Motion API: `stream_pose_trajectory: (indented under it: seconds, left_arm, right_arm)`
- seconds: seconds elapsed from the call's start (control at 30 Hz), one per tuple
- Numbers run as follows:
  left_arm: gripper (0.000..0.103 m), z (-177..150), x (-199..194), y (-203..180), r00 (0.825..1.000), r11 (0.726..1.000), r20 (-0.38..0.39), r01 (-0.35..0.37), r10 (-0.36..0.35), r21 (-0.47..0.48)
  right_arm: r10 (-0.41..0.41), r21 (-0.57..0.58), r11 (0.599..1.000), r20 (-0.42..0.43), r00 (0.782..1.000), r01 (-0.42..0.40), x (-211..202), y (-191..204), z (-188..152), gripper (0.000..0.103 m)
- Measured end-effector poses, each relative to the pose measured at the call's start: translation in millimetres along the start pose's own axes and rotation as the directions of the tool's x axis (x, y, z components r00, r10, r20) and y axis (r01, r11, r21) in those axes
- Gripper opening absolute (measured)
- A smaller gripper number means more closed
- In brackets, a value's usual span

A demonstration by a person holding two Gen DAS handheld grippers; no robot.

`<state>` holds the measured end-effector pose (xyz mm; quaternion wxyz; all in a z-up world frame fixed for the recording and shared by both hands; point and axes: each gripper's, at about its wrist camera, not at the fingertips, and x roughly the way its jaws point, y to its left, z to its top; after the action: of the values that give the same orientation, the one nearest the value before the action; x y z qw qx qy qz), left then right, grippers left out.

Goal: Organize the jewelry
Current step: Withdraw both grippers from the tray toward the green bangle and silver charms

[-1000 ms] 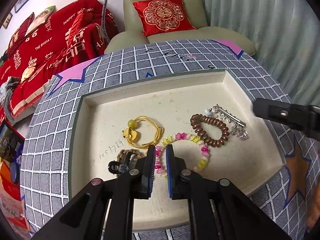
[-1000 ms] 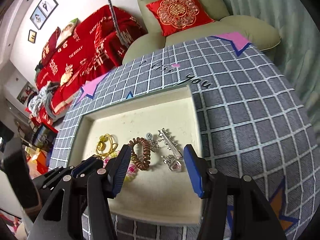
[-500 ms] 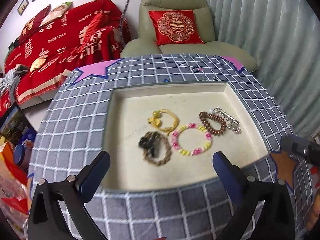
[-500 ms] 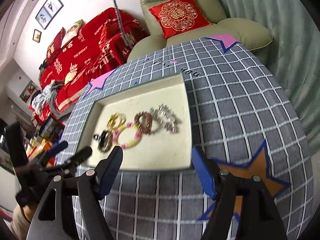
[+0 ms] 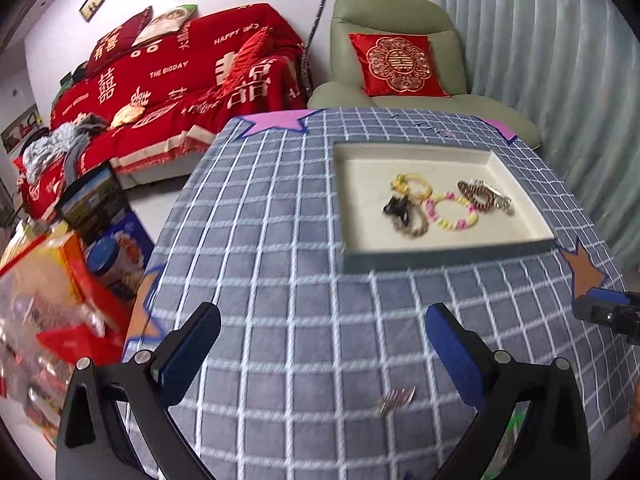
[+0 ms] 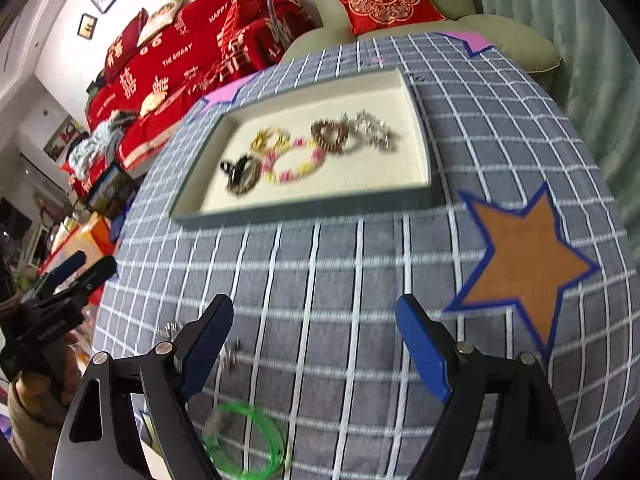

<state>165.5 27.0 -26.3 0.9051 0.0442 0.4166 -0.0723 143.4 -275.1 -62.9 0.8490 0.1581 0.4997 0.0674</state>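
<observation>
A cream tray [image 5: 520, 240] [image 6: 418, 140] sits far on the grid cloth. In it lie a yellow hair tie [image 5: 412, 185], a black-and-tan band [image 5: 404, 216], a pink-yellow bead bracelet [image 5: 452, 210] [image 6: 294, 166], a brown coil tie [image 5: 476, 196] [image 6: 332, 136] and a silver clip [image 5: 500, 198] [image 6: 374, 130]. My left gripper [image 5: 322, 344] is open and empty over the near cloth, above a small striped clip [image 5: 396, 398]. My right gripper [image 6: 314, 336] is open and empty; a green ring bracelet [image 6: 248, 436] lies near its left finger.
The round table carries a grey grid cloth [image 5: 280, 240] with an orange star [image 6: 520, 256]. A red sofa [image 5: 180, 80] and a green armchair [image 5: 400, 40] stand behind. Boxes and bags [image 5: 60, 280] lie on the floor at left. The left gripper shows in the right wrist view [image 6: 68, 280].
Both grippers have pulled back from the tray toward the near table edge. The left gripper, shut over the tray a second ago, now stands open; the jewelry stays in the tray.
</observation>
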Motion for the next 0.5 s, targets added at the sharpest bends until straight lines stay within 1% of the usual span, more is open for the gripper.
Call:
stream_pose_trajectory:
  seconds: [0.1, 0.23, 0.37, 0.5]
  left_arm:
    - [0.103, -21.0, -7.9, 8.1, 0.999, 0.999, -0.012, 0.031, -0.031, -0.006]
    - [0.103, -50.9, -15.0, 6.1, 0.999, 0.999, -0.018, 0.028, -0.028, 0.031]
    - [0.103, -74.0, -19.9, 6.9, 0.998, 0.998, -0.027, 0.052, -0.051, 0.03]
    - [0.103, -91.5, -15.0, 9.8, 0.997, 0.998, -0.063, 0.053, -0.052, 0.017]
  right_arm:
    - [-0.018, -0.008, 1.0, -0.015, 1.0, 0.018, -1.1, 4.8, -15.9, 0.086]
    - [-0.034, -0.009, 0.999, -0.038, 0.999, 0.034, -2.5, 9.6, -37.5, 0.086]
    - [-0.054, -0.026, 0.998, -0.059, 0.997, 0.053, -1.8, 12.4, -59.1, 0.086]
    - [-0.077, -0.041, 0.996, -0.069, 0.995, 0.074, -2.7, 13.9, -76.3, 0.086]
